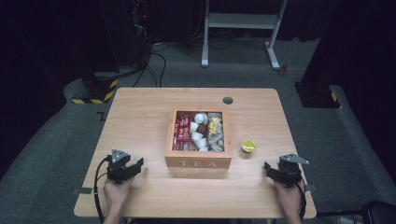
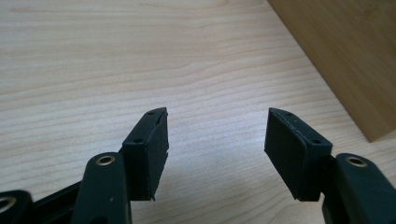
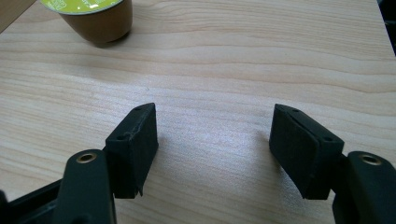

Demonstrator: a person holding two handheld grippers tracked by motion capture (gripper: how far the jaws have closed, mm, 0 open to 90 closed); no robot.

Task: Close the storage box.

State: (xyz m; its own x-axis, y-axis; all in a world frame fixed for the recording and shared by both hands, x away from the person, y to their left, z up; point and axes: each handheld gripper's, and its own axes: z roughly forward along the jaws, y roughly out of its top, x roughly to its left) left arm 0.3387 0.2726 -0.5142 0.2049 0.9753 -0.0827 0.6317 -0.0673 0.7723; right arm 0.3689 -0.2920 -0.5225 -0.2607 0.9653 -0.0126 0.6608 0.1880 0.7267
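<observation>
Both grippers sat low on the table (image 1: 140,107), left gripper (image 2: 217,140) and right gripper (image 3: 212,142) jaws apart, empty; right gripper view caught the green-lidded capsule (image 3: 95,18) at 11 o'clock, high view alone showed the tea box (image 1: 198,161) contents.

"TEA" in pale capitals on the wooden box (image 1: 198,163) front, facing the person

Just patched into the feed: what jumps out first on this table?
The wooden box lettered TEA, mid-table, packed with red sachets on its left and white capsules in the middle. A lone capsule with a lime-green lid stands just right of it. The left gripper and right gripper rest open near the front edge.
</observation>
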